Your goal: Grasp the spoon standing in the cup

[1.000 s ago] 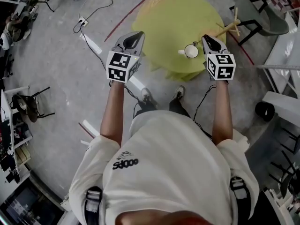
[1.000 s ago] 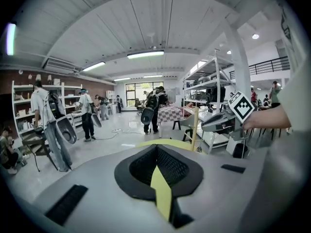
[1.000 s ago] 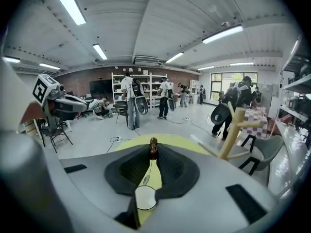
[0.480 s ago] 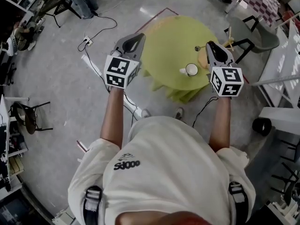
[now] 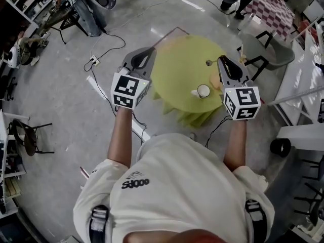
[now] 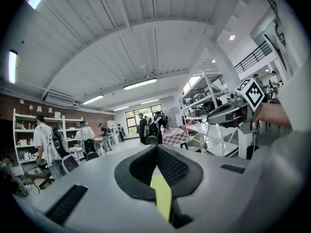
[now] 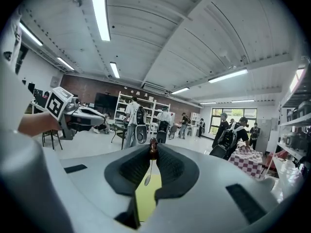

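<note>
In the head view my right gripper (image 5: pixel 221 59) hangs high over the round yellow-green table (image 5: pixel 177 67), shut on a thin spoon (image 5: pixel 208 63) that sticks out to its left. The right gripper view shows the spoon (image 7: pixel 147 178) pinched by its brown handle end at the tips of that gripper (image 7: pixel 153 150), bowl dangling. The white cup (image 5: pixel 203 91) stands on the table below, apart from the spoon. My left gripper (image 5: pixel 148 49) hovers beyond the table's left edge. Its jaws (image 6: pixel 156 148) meet with nothing between them.
A tan wooden thing (image 5: pixel 216 81) lies on the table, partly hidden by my right gripper. A grey chair (image 5: pixel 273 47) and a chequered table (image 5: pixel 276 6) stand at the right. Cables and a power strip (image 5: pixel 92 60) lie on the floor at the left. People (image 7: pixel 132 120) and shelves fill the room.
Both grippers have risen well above the table. The right one has drawn away from the cup, and the spoon now shows in its jaws. The table looks smaller and farther.
</note>
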The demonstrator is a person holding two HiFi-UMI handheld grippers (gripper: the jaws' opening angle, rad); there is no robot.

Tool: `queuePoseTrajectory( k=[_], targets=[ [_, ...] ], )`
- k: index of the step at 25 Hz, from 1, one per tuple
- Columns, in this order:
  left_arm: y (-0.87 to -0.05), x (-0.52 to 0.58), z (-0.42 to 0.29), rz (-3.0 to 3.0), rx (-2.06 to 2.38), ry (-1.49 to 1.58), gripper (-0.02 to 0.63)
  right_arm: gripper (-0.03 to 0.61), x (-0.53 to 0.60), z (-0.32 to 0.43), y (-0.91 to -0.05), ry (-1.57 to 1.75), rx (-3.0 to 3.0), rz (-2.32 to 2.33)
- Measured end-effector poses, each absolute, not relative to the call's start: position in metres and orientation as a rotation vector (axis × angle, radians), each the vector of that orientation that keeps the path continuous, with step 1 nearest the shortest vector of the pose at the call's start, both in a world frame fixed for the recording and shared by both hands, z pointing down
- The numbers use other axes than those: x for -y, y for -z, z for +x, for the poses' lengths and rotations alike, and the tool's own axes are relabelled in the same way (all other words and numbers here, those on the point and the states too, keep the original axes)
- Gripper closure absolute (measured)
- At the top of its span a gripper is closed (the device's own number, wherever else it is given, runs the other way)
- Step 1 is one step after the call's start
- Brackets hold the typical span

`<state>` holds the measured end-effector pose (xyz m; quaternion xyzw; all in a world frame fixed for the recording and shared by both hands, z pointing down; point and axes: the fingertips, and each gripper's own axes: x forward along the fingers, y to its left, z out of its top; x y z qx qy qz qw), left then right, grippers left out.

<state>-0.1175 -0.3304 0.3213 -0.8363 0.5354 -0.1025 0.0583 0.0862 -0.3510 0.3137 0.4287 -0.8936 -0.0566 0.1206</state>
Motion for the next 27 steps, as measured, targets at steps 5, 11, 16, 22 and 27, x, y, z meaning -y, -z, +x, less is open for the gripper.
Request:
queuePoseTrajectory(
  k=[5, 11, 16, 22, 27],
  targets=[
    [-0.318, 0.331, -0.117, -2.530, -1.627, 0.298, 0.586, 0.518, 0.348, 0.083, -0.311, 0.190, 2.608, 1.226],
    [-0.321, 0.329, -0.116, -2.534, -1.627, 0.314, 0.586, 0.518, 0.346, 0.078, -0.311, 0.181, 2.628, 1.198],
    [-0.324, 0.328, -0.113, -2.539, -1.630, 0.327, 0.586, 0.518, 0.347, 0.079, -0.316, 0.165, 2.631, 1.179],
    [-0.330, 0.327, -0.110, -2.548, -1.636, 0.347, 0.586, 0.518, 0.347, 0.081, -0.322, 0.136, 2.633, 1.164],
    [-0.333, 0.329, -0.108, -2.546, -1.639, 0.353, 0.586, 0.518, 0.351, 0.082, -0.326, 0.132, 2.637, 1.157]
  ],
)
